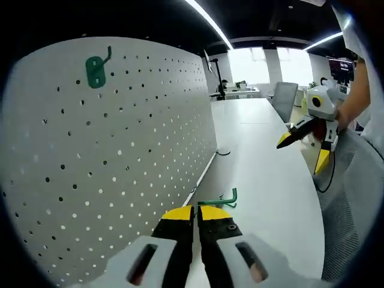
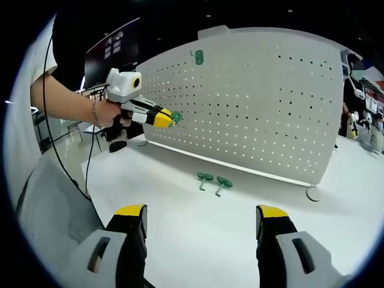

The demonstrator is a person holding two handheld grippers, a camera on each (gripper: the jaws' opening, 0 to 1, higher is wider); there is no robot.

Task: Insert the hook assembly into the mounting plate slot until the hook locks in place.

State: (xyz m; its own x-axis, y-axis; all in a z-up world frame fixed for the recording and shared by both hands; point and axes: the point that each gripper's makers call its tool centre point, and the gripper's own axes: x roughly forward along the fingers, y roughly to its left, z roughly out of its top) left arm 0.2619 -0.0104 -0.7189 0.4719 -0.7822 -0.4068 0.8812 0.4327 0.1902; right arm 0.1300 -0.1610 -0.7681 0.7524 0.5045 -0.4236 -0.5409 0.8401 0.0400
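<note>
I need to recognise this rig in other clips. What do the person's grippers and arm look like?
Both the left gripper and right gripper have grey-white bodies, black jaws and yellow tips. A black cable trails from the left one. The person wears a bracelet and a white short sleeve.

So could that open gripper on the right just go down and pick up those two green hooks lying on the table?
Probably yes. The right gripper is open, and only bare table lies between it and the two green hooks; nothing blocks the way.

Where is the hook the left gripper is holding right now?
In the left gripper view the green hook sits clamped at the left gripper's tips, low beside the pegboard. In the right gripper view it's held near the board's left edge.
</note>
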